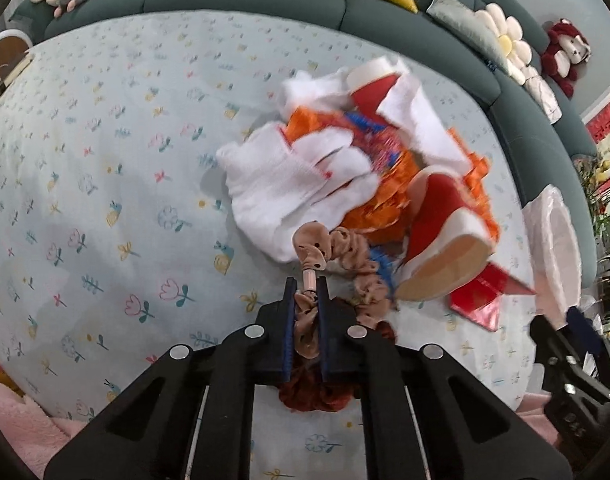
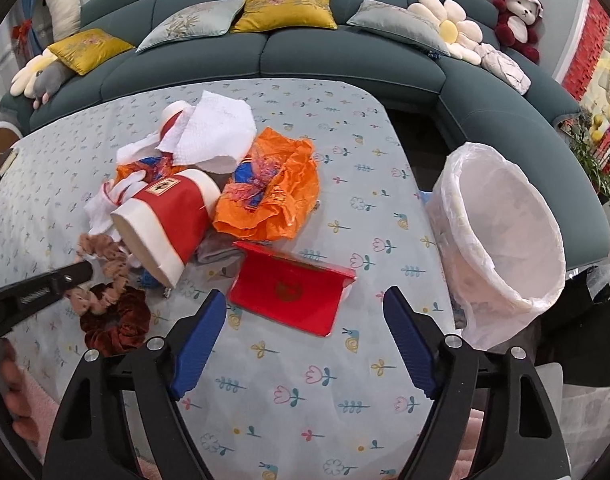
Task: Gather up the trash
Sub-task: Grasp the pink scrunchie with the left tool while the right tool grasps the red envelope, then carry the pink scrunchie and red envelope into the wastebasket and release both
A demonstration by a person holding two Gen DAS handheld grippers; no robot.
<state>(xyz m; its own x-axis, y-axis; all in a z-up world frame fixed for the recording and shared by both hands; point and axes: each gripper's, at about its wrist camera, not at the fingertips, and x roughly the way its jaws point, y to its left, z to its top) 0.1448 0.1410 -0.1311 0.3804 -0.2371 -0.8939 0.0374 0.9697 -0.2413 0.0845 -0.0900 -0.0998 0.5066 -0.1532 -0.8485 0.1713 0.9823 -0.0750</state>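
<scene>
A heap of trash lies on the flowered tablecloth (image 2: 345, 360): white paper towels (image 2: 209, 132), an orange plastic wrapper (image 2: 281, 188), a red and white paper cup (image 2: 165, 220) on its side, and a flat red packet (image 2: 289, 292). My left gripper (image 1: 307, 284) is shut on a beige spotted scrunchie (image 1: 317, 248) at the heap's near edge; it also shows in the right wrist view (image 2: 83, 272). A dark red scrunchie (image 2: 117, 324) lies beside it. My right gripper (image 2: 305, 308) is open and empty, just in front of the red packet.
A bin lined with a white bag (image 2: 501, 240) stands at the table's right edge. A dark green sofa (image 2: 265, 52) with cushions and plush toys curves behind the table. A second red cup (image 1: 375, 88) lies at the heap's far side.
</scene>
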